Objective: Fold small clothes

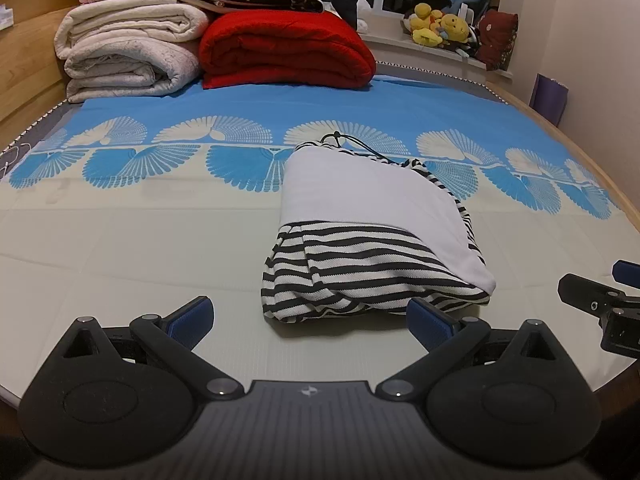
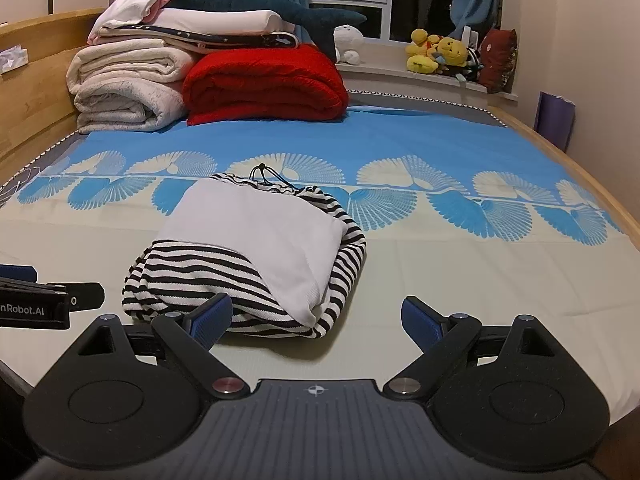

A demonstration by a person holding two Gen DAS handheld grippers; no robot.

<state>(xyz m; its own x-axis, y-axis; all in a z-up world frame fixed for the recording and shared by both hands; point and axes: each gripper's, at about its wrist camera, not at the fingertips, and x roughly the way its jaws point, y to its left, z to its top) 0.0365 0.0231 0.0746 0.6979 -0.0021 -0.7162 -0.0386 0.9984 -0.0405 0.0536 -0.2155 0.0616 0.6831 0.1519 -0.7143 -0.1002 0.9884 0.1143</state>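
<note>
A black-and-white striped garment [image 1: 360, 268] lies folded into a compact bundle on the bed, with a white panel on top and a black drawstring at its far end. It also shows in the right wrist view [image 2: 240, 256]. My left gripper [image 1: 310, 318] is open and empty, just in front of the bundle's near edge. My right gripper [image 2: 318, 318] is open and empty, its left finger at the bundle's near right corner. The right gripper shows at the right edge of the left wrist view [image 1: 608, 300]. The left gripper shows at the left edge of the right wrist view [image 2: 44, 300].
The bed sheet [image 1: 120, 240] is cream near me and blue with fan patterns farther off. Folded white blankets [image 1: 124, 52] and a red blanket [image 1: 284, 52] are stacked at the headboard. Plush toys [image 1: 440, 26] sit on the windowsill. The wooden bed frame [image 1: 560, 128] runs along the right.
</note>
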